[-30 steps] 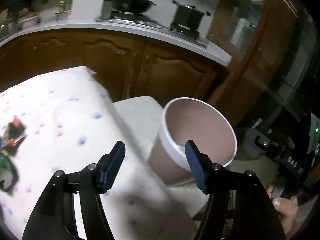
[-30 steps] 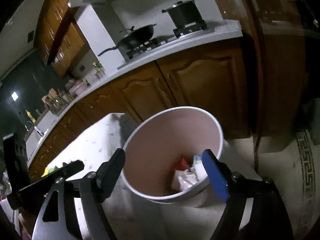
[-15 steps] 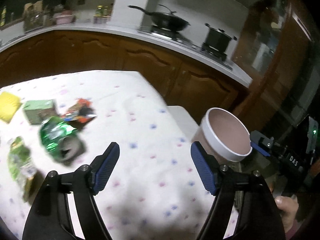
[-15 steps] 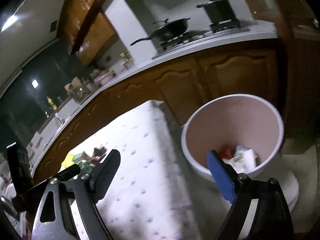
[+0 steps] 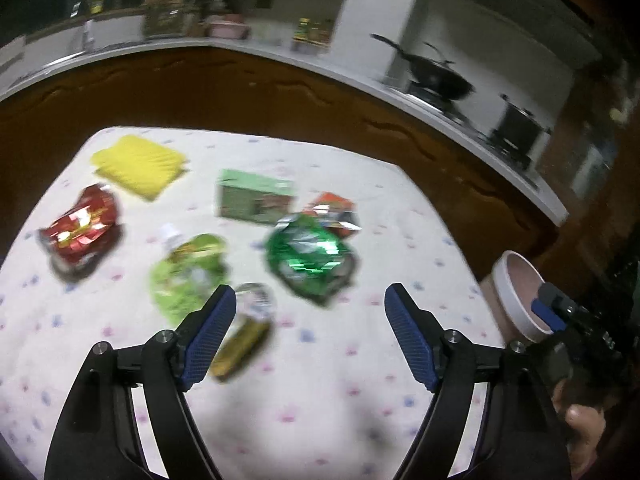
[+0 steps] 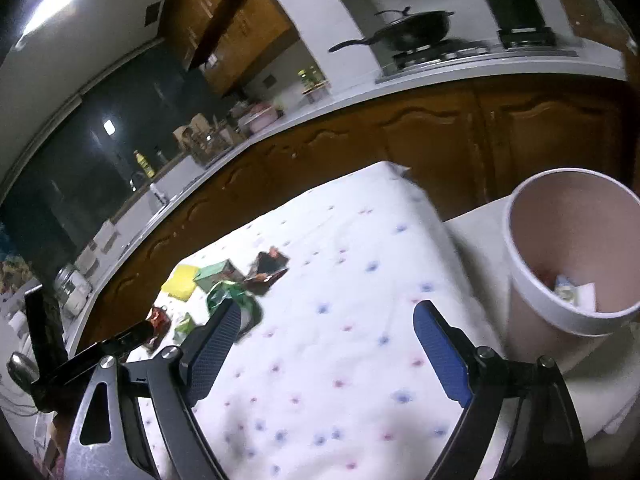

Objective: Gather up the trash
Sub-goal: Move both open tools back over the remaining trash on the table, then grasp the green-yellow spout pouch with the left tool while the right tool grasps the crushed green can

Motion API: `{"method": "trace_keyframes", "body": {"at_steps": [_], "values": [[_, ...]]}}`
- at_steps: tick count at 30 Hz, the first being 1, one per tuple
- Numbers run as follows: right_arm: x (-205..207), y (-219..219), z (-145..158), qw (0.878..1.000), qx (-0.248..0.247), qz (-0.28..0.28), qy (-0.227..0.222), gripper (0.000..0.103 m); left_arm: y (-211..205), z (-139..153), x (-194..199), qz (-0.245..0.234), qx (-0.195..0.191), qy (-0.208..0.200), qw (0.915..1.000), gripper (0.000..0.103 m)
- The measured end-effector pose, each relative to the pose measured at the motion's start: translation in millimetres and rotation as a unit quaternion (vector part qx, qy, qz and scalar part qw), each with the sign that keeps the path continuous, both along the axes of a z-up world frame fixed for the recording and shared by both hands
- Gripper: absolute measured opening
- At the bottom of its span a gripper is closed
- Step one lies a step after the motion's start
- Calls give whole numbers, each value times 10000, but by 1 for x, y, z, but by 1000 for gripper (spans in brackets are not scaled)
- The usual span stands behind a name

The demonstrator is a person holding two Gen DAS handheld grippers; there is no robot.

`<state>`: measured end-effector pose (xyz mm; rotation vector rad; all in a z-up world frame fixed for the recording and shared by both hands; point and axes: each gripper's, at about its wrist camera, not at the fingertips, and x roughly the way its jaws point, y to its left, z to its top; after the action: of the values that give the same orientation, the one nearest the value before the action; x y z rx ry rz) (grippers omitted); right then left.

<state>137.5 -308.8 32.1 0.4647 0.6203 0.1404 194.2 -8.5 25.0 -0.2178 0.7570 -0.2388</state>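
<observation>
Left wrist view shows the left gripper [image 5: 310,312] wide open, empty, above the green wrapper [image 5: 310,258]. Only the right wrist view shows trash inside the bin [image 6: 576,324]; the right gripper [image 6: 328,332] is wide open too, holding nothing.

Each tool, left tool [image 5: 310,310] and right tool [image 6: 327,330], has black skeletal arms, silver pivot screws and blue ribbed finger pads [image 5: 408,338]. Bare skin of a thumb [image 5: 582,426] shows beside the left tool's right arm.
</observation>
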Motion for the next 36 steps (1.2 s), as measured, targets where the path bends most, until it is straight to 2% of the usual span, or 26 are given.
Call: {"method": "trace_keyframes", "body": {"at_steps": [7,17,27,36], "values": [[12,39,0,9992,-89,395,29,89,43,-8,-1,444,-71,143,9989,79],[34,89,-2,9947,-275,990,102,89,65,-11,5,636,-92,199,9977,79],[64,132,-15,9819,-718,1746,171,89,73,-18,21,617,-171,364,9973,79],[102,163,-30,9617,-1123,2492,207,89,66,-35,51,461,-135,671,9966,73]]}}
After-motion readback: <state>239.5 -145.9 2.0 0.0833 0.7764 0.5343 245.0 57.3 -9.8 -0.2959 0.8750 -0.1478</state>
